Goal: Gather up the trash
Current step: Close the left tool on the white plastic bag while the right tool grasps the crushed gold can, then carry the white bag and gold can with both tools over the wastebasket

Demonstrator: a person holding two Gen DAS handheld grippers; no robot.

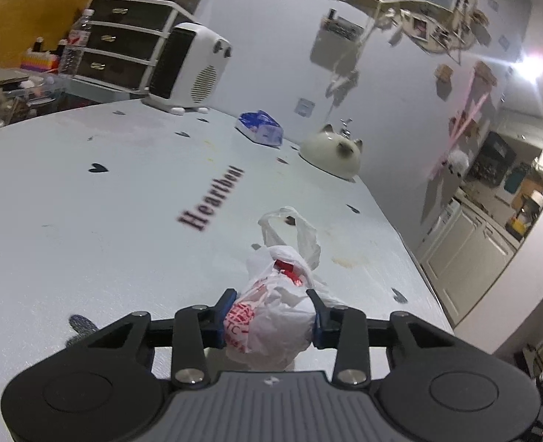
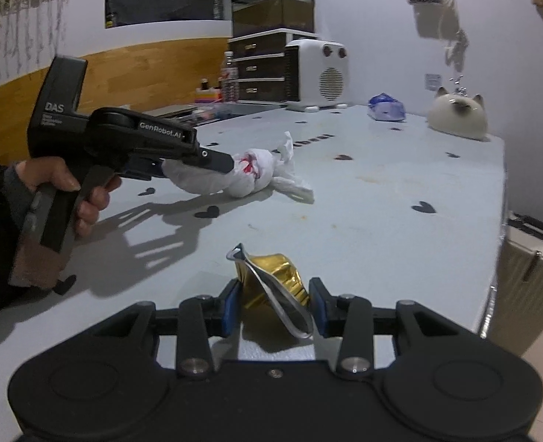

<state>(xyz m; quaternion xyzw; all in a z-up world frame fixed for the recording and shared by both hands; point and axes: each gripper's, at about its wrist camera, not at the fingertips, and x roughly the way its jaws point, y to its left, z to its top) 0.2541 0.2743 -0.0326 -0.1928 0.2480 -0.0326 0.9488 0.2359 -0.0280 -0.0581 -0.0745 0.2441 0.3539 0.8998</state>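
A: Your left gripper (image 1: 271, 304) has its jaws clamped on the knotted plastic bag (image 1: 277, 302), low over the desk (image 1: 87, 221). Heater (image 1: 188, 68), blue packet (image 1: 260, 129) and cat-shaped bowl (image 1: 332, 154) sit well back.

B: Your right gripper (image 2: 274, 304) pinches the crumpled gold wrapper (image 2: 271, 281); its underside is hidden. The desk edge drops away on the right.

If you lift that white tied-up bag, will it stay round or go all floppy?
Probably floppy: the white plastic bag is thin, crinkled film, already dented where the left gripper squeezes it. Its loose knotted handles will likely dangle. It seems light, since it looks small and softly stuffed.
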